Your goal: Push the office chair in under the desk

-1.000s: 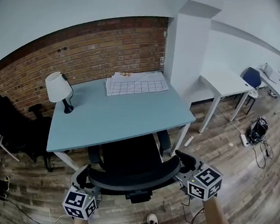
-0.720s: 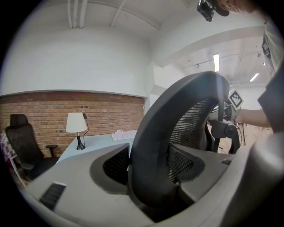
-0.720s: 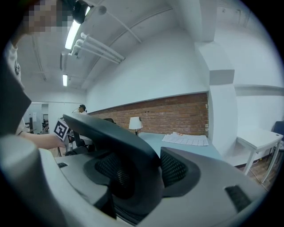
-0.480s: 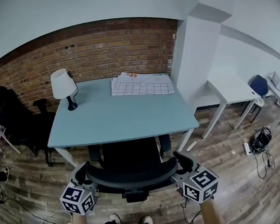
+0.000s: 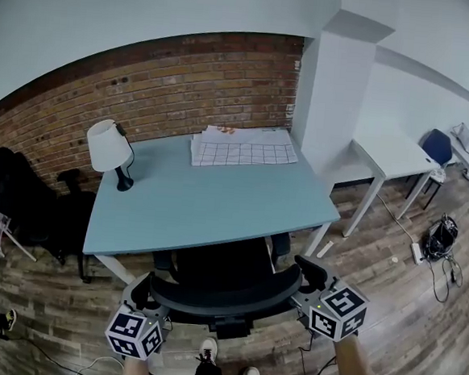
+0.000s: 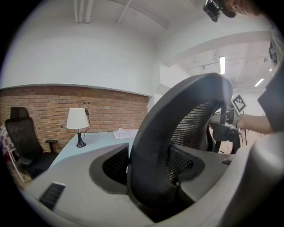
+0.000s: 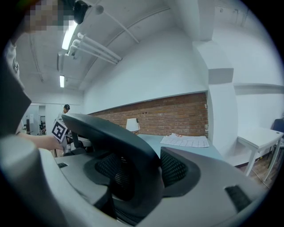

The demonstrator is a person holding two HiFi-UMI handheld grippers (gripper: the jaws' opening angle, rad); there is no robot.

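Both tools are clamped on the same thing here. The left gripper (image 5: 140, 290) has its jaws closed over the left end of the chair's (image 5: 218, 296) curved top rim. In its own view the dark rim fills the gap between the two pads. The right gripper (image 5: 306, 279) does the same on the right end of that rim, which is pinched between its pads too.

The chair sits at the near edge of the desk (image 5: 209, 201). Its seat is partly tucked under the top, and the backrest sticks out toward the person.

On the desk there's a white lamp (image 5: 108, 147) at the far left and a gridded sheet (image 5: 244, 149) at the far edge, up against the brick wall (image 5: 186, 82). Another black chair (image 5: 23, 202) stands off to the left, and a white table (image 5: 391, 154) off to the right.
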